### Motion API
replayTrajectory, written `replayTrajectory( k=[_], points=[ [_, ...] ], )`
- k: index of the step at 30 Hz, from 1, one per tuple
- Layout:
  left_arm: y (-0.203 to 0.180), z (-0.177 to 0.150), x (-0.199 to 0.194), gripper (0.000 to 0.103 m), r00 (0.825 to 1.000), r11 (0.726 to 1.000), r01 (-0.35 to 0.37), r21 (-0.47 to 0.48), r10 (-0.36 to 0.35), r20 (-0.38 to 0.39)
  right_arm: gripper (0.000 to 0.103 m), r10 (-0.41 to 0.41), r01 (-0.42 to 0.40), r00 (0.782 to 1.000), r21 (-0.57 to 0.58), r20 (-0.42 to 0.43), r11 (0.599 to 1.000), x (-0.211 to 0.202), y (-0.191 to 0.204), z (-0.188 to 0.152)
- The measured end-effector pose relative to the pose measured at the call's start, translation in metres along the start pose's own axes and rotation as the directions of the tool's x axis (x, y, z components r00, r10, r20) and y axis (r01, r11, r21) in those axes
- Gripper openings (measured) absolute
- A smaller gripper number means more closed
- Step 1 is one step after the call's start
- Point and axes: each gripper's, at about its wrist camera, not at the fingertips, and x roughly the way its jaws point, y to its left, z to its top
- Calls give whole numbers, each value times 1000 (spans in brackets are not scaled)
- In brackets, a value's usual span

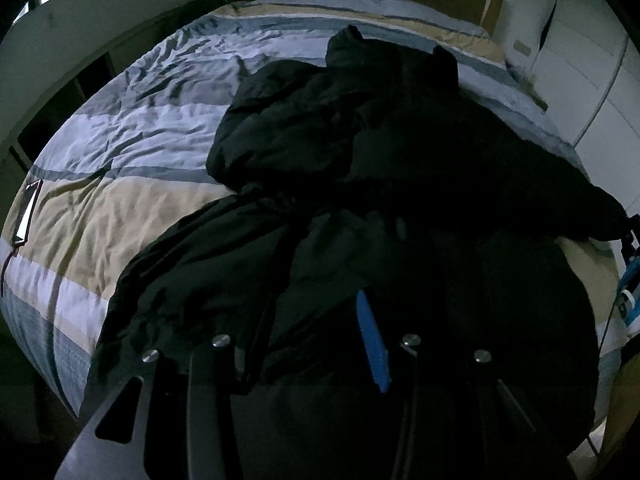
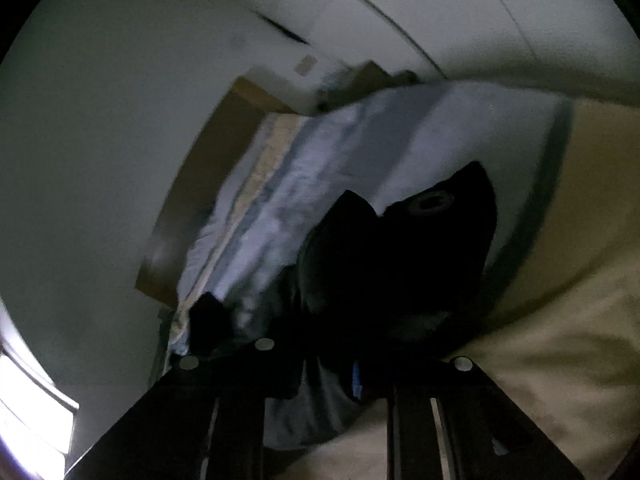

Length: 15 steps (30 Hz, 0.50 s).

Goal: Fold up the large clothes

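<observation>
I'm working on a black puffy jacket [image 1: 360,184] that is lying bunched across the near right part of the striped duvet [image 1: 132,132], collar end pointing toward the headboard [image 1: 452,4]. My left gripper [image 1: 316,344] is hanging over the jacket's near hem; its jaws are standing partly apart with dark fabric between them, but it is too dark for me to tell whether the pads are pressing. My right gripper [image 2: 336,376] is pinching shut on a fold of the jacket [image 2: 400,256] at the side nearer the wardrobe [image 1: 592,52], and the cloth is hanging up off the duvet [image 2: 560,340].

Risks, my read: the slick padded shell is likely slipping out of the narrow right pinch if I'm pulling fast; I may be catching only the outer layer, so the lining is sagging and the fold is coming out crooked. If the left isn't really gripping, the hem is dragging and bunching the duvet too.

Containers: none showing; nothing is sitting in anything.
</observation>
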Motion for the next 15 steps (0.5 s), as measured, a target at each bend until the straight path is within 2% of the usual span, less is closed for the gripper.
replayTrajectory(
  k=[8,11,15],
  points=[
    [20,-7,-15,40,999,998,42,-39,-41,25,17,112,-115,993,-171,-23,979,-15,96,-8],
    [31,-10,-21,40,998,997,56,-53,-55,37,17,150,-158,987,-239,-50,958,-20,131,-22],
    [50,-14,-30,40,996,994,67,-82,-62,60,17,177,-204,978,-370,-106,906,-25,183,-52]
  ],
)
